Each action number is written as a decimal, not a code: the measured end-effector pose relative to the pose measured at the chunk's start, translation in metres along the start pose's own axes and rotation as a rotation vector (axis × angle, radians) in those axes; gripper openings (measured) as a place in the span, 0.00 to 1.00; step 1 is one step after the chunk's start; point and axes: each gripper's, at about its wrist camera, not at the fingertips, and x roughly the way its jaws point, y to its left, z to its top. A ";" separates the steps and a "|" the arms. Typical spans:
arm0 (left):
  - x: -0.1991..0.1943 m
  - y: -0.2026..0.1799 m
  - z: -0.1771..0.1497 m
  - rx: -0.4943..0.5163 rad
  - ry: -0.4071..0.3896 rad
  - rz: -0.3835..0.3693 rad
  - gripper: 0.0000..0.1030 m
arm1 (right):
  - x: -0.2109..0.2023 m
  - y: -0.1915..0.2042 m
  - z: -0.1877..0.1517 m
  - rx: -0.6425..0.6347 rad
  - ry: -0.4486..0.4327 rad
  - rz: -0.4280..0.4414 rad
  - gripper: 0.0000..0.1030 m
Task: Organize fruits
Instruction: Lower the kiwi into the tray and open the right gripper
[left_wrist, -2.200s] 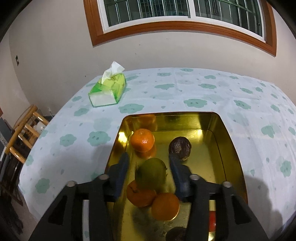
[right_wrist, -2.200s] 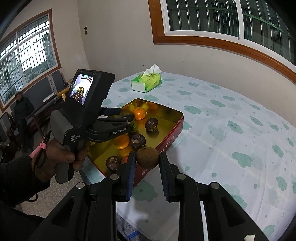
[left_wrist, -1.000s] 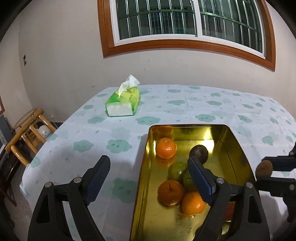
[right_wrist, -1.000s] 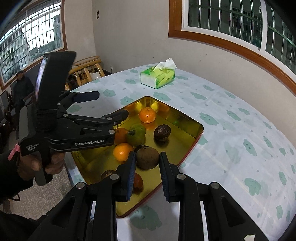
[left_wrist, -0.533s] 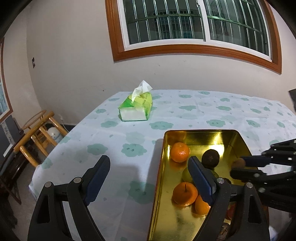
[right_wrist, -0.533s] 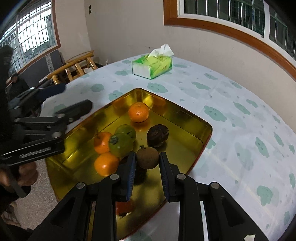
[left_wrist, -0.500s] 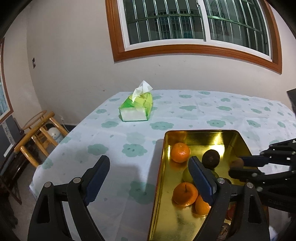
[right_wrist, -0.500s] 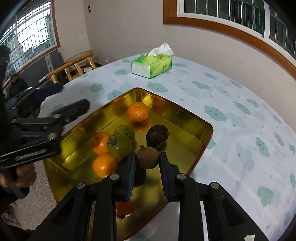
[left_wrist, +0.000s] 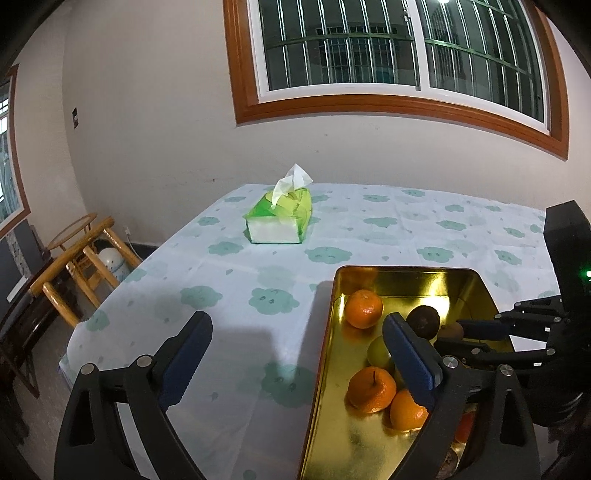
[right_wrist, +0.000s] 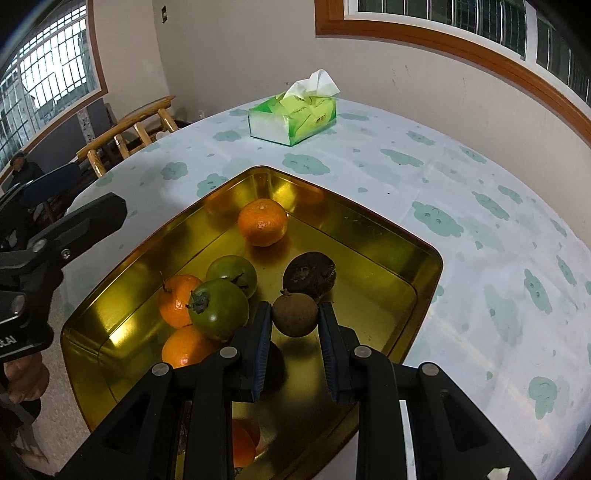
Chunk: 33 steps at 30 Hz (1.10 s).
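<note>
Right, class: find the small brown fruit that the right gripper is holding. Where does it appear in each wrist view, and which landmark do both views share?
Left wrist view: the brown fruit is small, at right, over the gold tray.
Right wrist view: lower centre, clamped between the right gripper pads.
Shared landmark: the green tissue box on the table beyond the tray.

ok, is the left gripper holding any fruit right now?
No, the left gripper is wide open with nothing between its fingers, beside the gold tray.

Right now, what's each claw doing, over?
Right gripper shut on brown fruit, over gold tin. Left gripper open, empty, beside tin. Dark fruit just beyond; bare floor below.
</note>
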 end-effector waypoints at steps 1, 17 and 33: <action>-0.001 0.000 0.000 -0.001 -0.002 0.000 0.91 | 0.000 0.000 0.000 0.004 -0.005 -0.003 0.23; -0.023 0.000 0.006 -0.037 -0.036 0.001 0.91 | -0.050 0.006 0.001 0.068 -0.220 -0.118 0.69; -0.074 0.010 0.021 -0.143 -0.122 0.017 0.94 | -0.130 0.048 -0.036 0.113 -0.558 -0.450 0.98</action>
